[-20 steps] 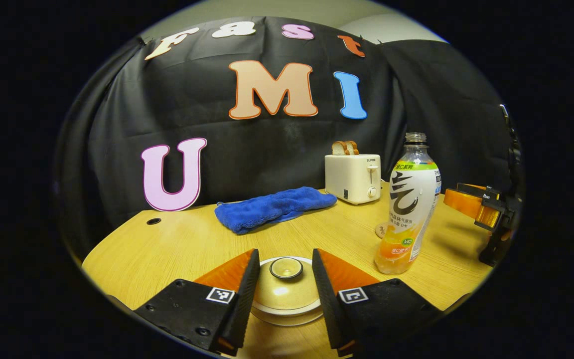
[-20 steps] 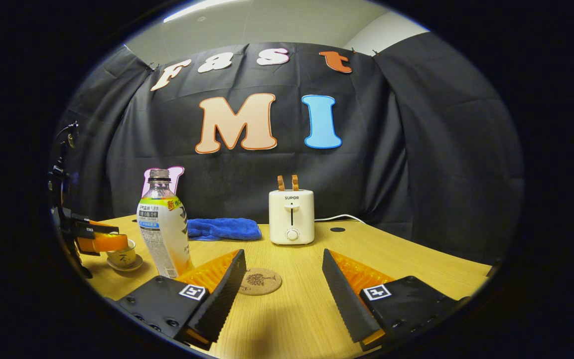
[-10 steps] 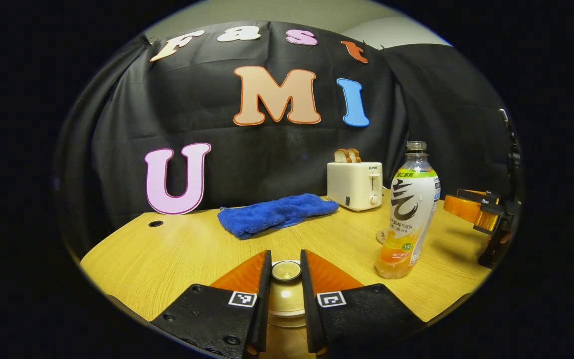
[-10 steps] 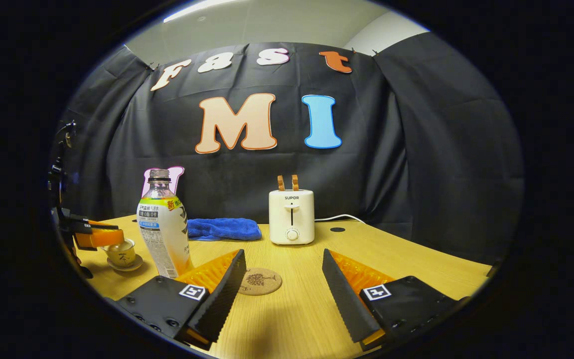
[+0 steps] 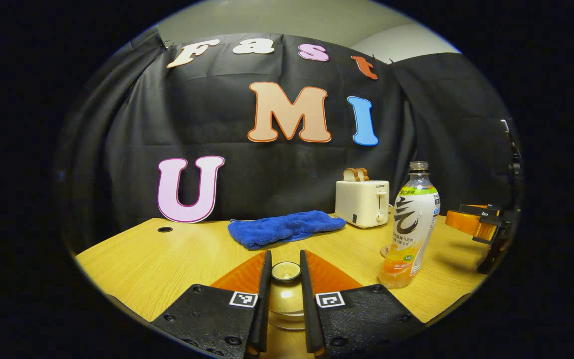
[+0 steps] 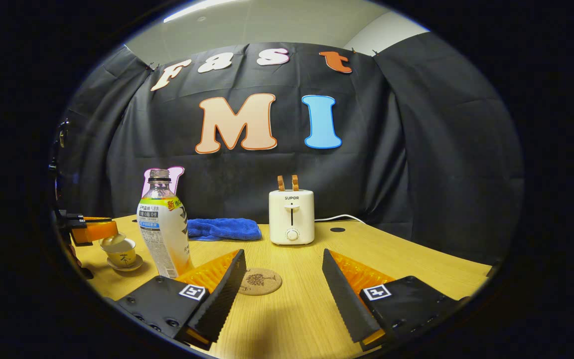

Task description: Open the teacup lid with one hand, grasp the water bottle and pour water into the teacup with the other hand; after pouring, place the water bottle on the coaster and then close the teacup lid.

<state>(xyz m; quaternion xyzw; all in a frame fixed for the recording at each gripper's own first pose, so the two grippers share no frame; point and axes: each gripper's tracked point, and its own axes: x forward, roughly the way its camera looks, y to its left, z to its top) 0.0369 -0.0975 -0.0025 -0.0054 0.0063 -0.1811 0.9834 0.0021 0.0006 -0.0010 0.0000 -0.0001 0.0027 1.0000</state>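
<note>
My left gripper (image 5: pixel 285 263) is shut on the knob of the beige teacup lid (image 5: pixel 285 298). In the right gripper view that left gripper (image 6: pixel 93 232) holds the lid (image 6: pixel 111 241) just above the teacup (image 6: pixel 122 254), which stands on its saucer at the far left. The uncapped water bottle (image 6: pixel 164 233) stands upright beside the cup; it also appears as the bottle (image 5: pixel 410 224) right of my left fingers. The round cork coaster (image 6: pixel 261 281) lies between the fingers of my open right gripper (image 6: pixel 282 294). The right gripper (image 5: pixel 477 224) hovers beyond the bottle.
A cream toaster (image 6: pixel 291 216) with bread slices stands at the back of the wooden table (image 6: pixel 416 259). A blue towel (image 6: pixel 223 229) lies left of the toaster. A cable hole (image 6: pixel 337 230) sits behind the toaster on the right.
My left gripper shut on the lid knob and then rose a little, lifting the lid off the cup. The right gripper stayed still and open.
</note>
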